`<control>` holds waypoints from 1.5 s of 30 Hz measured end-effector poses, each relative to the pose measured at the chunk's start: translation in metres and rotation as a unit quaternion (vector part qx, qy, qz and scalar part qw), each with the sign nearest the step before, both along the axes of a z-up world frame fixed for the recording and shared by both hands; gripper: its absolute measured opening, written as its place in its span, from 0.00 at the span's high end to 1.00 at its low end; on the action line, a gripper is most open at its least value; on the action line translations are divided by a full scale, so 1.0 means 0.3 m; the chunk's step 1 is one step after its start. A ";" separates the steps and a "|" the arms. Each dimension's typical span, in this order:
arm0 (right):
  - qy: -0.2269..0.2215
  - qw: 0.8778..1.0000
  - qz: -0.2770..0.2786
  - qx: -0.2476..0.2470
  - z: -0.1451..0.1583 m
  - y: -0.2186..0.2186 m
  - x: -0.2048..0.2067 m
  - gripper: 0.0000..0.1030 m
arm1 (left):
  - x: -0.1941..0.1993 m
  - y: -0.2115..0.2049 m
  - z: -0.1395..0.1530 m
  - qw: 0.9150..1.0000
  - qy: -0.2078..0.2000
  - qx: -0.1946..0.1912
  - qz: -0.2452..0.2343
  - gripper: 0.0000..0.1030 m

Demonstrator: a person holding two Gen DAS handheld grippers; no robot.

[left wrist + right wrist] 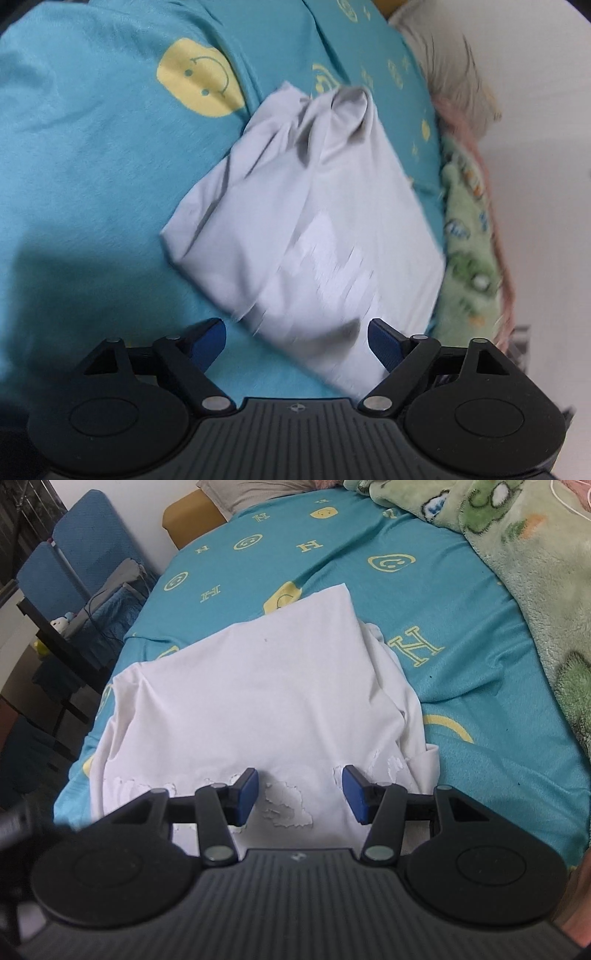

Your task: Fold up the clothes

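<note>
A: Where is the shirt (255, 701)?

B: It lies on the sheet (461, 602), a teal one with yellow smiley faces and letters. It is white, partly folded into a rough rectangle, with a cracked print near its close edge. A bunched part sticks out along its right side in the right wrist view.

A: And the right gripper (300, 794)?

B: It hangs over the shirt's near edge, jaws spread wide, nothing between the blue pads (248, 785).

A: The left gripper (296, 341)?

B: Also spread wide and holding nothing, just over the shirt's (314, 229) near corner. That view is blurred, so whether the pads touch the cloth cannot be told.

A: What else is about?

B: A green blanket (532, 561) lies along the far side of the bed, and blue chairs (70, 557) stand beside it.
</note>
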State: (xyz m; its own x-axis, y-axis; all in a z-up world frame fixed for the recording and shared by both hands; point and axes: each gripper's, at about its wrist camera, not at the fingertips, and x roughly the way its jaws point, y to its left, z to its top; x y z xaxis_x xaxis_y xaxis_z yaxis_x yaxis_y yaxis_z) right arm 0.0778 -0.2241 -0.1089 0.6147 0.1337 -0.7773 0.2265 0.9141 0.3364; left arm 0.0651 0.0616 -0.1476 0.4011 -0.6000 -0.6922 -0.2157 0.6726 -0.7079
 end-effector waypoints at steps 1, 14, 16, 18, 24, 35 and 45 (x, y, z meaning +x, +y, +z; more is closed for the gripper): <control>0.000 1.000 -0.001 0.000 -0.001 -0.001 0.001 0.49 | 0.007 0.001 -0.004 1.000 -0.006 -0.009 0.008 0.16; 0.004 1.000 -0.005 -0.006 -0.006 0.004 0.007 0.49 | 0.027 -0.022 -0.041 0.998 -0.029 -0.046 0.035 0.36; 0.004 1.000 -0.004 -0.008 -0.004 0.006 0.006 0.49 | 0.042 -0.016 -0.083 0.997 -0.005 -0.059 0.044 0.46; 0.001 1.000 -0.006 -0.009 0.005 0.007 0.001 0.49 | 0.042 -0.010 -0.088 0.997 -0.008 -0.063 0.049 0.56; -0.022 0.992 -0.036 0.121 0.061 -0.038 -0.063 0.16 | 0.020 -0.019 -0.052 0.996 -0.045 -0.065 0.045 0.75; 0.057 0.878 -0.094 0.466 -0.179 -0.030 -0.124 0.12 | 0.009 -0.009 -0.020 0.987 -0.084 -0.121 0.070 0.79; 0.017 0.880 -0.252 0.403 -0.219 -0.145 -0.158 0.60 | 0.029 0.000 -0.054 0.978 -0.075 -0.169 0.094 0.80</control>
